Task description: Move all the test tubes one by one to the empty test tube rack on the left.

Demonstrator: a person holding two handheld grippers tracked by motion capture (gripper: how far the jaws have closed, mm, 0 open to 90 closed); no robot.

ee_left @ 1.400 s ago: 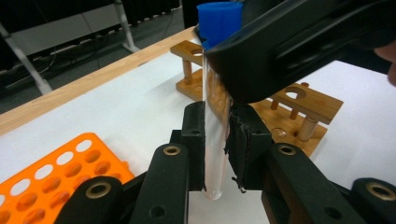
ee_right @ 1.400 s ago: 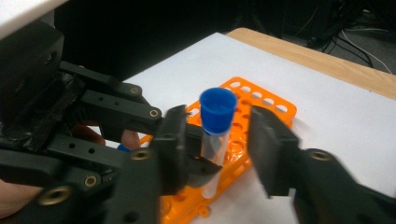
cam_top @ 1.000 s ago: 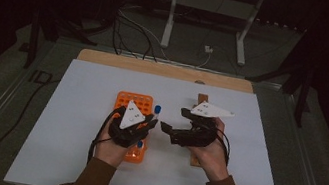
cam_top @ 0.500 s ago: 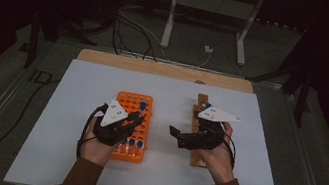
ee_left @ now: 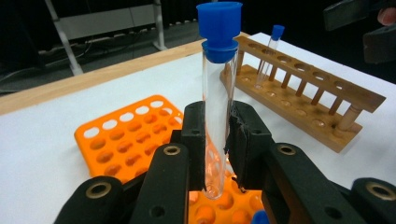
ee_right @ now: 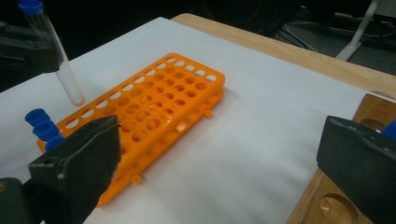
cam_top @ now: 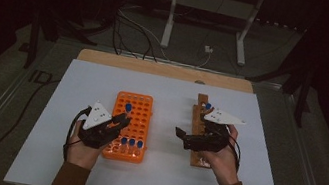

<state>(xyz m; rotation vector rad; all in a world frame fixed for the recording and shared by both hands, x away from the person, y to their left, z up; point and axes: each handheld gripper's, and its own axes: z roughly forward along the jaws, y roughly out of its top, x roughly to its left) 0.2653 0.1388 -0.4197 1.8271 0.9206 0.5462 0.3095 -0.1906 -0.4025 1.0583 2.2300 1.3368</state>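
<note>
One clear round tube (ee_left: pixel 214 116), blue-capped

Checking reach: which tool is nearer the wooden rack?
Right. The right tool sits over the wooden rack; the left tool, gripping a tube, is over the orange rack.

orange rack (ee_right: pixel 154 112) between open claw (ee_right: pixel 219 163)

In the left gripper view the jaws hide the middle of the test tube (ee_left: pixel 215 93). The orange rack (ee_left: pixel 126 140) runs off the bottom edge there, and the wooden rack (ee_right: pixel 355 186) is cropped in the right gripper view.
</note>
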